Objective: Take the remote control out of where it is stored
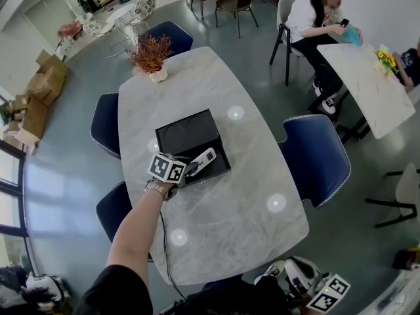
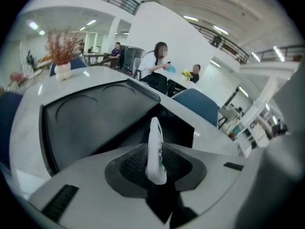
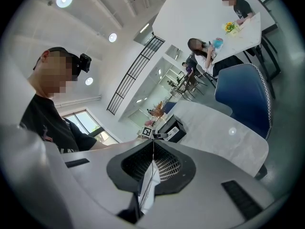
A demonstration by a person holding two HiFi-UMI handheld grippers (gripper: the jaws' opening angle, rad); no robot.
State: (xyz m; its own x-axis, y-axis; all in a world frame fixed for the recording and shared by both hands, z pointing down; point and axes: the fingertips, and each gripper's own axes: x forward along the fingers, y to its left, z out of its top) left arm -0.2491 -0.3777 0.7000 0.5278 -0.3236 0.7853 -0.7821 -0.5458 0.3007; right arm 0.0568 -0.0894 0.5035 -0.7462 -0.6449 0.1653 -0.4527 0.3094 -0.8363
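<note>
Left hand-held gripper [image 2: 156, 162] tight on remote control [image 2: 155, 136], over box [image 2: 95, 116]

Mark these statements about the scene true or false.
1. The left gripper has its fingers shut on the white remote control. True.
2. The right gripper is holding the black box. False: it is shut on nothing, off the near corner of the table.
3. The black box rests on the marble table. True.
4. The potted plant touches the box. False: it stands apart, at the table's far end.
5. The chair beside the table is red. False: it is blue.
</note>
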